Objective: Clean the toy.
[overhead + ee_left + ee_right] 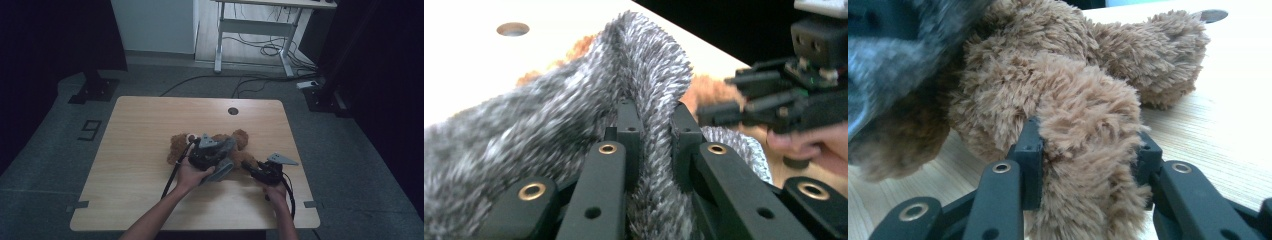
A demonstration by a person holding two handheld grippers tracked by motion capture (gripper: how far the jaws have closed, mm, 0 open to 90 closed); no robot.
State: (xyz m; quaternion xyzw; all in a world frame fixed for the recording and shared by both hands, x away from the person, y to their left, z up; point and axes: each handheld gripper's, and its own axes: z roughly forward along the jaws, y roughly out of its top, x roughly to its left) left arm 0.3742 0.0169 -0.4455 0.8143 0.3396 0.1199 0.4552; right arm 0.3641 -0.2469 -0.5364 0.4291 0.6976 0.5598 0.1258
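Soft, light, floppy: a brown plush teddy bear [235,142] lying near the middle of the counter [140,150], a little toward the near edge, partly covered by a grey furry cloth [539,125], perhaps a small garment. Probably no risk of breakage; likely to sag and stretch under a pull, so best taken by a thick fold or a limb rather than by loose fur tips. Shaggy tan pile on the bear, one limb stretched toward the cable hole [233,111] near the far edge. Mottled grey-white pile on the cloth. Left claw [651,135] clamped on a raised fold of the grey cloth. Right claw [1088,155] clamped around a brown limb of the bear, pinning it near the near-right part of the counter. Hands [192,175] behind both.
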